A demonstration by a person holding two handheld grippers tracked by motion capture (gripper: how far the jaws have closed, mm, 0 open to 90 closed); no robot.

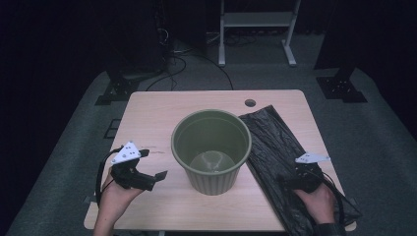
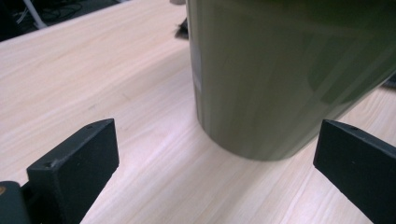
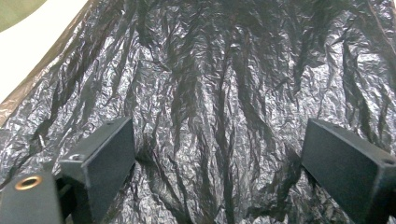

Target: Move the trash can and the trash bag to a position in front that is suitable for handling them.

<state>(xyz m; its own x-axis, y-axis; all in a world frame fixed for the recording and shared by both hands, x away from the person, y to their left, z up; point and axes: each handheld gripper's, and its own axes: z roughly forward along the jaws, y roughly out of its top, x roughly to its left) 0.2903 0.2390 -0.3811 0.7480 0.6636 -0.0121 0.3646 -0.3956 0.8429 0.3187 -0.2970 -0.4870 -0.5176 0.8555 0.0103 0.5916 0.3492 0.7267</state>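
An olive-green ribbed bin (image 1: 211,147) stands upright and empty in the middle of the wooden table (image 1: 147,113). A crumpled black plastic bag (image 1: 273,137) lies flat along the table's right side, touching the bin's right flank. My left gripper (image 1: 156,179) is open just left of the bin near the tabletop. In the left gripper view the bin's wall (image 2: 280,70) rises close ahead between the wide-set jaws of the left gripper (image 2: 217,140). My right gripper (image 1: 287,178) hovers open over the bag's near half. The bag (image 3: 224,70) lies under the right gripper (image 3: 219,140), with nothing pinched.
A round cable hole (image 1: 250,103) sits near the table's far edge. Beyond the table, on grey carpet, are a white frame stand (image 1: 255,19), loose cables (image 1: 172,59) and black stand bases (image 1: 115,91). Bare wood lies left of the bin and in front of it.
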